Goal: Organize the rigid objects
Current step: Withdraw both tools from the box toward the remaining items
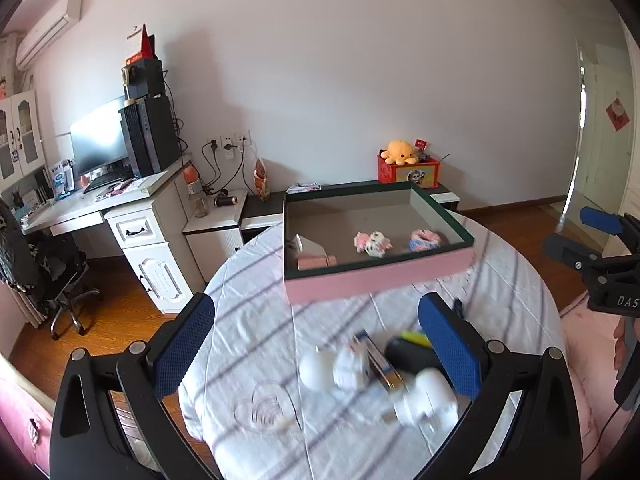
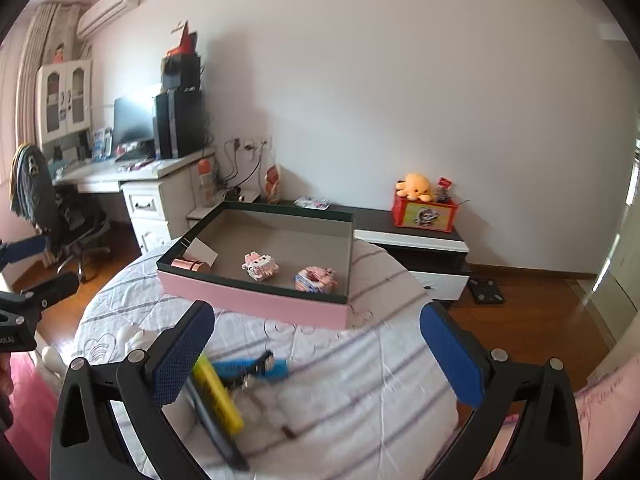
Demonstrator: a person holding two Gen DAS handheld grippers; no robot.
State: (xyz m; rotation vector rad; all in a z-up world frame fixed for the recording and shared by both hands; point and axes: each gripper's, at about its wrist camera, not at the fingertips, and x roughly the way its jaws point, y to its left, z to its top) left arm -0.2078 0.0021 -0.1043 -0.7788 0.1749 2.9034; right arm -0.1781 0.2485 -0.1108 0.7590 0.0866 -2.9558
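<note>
A shallow pink box (image 1: 376, 285) with a dark rim sits at the far side of the round table. In it lie two pink block toys (image 1: 374, 244) (image 1: 426, 240) and a rose-gold cylinder (image 1: 316, 262). My left gripper (image 1: 316, 312) is open above blurred white figures (image 1: 332, 368), a small carton (image 1: 380, 360) and a black object (image 1: 412, 354). My right gripper (image 2: 316, 320) is open and holds nothing. Below it lie a yellow marker (image 2: 218, 396), a blue-handled tool (image 2: 252, 370) and a dark pen (image 2: 216, 432). The box (image 2: 256, 304) stands just beyond its fingertips.
A striped white cloth (image 2: 360, 380) covers the table. Behind stand a desk with a monitor (image 1: 100, 140), an office chair (image 1: 60, 280) and a low cabinet bearing a red box (image 2: 424, 214) with a yellow plush toy. Wooden floor lies around the table.
</note>
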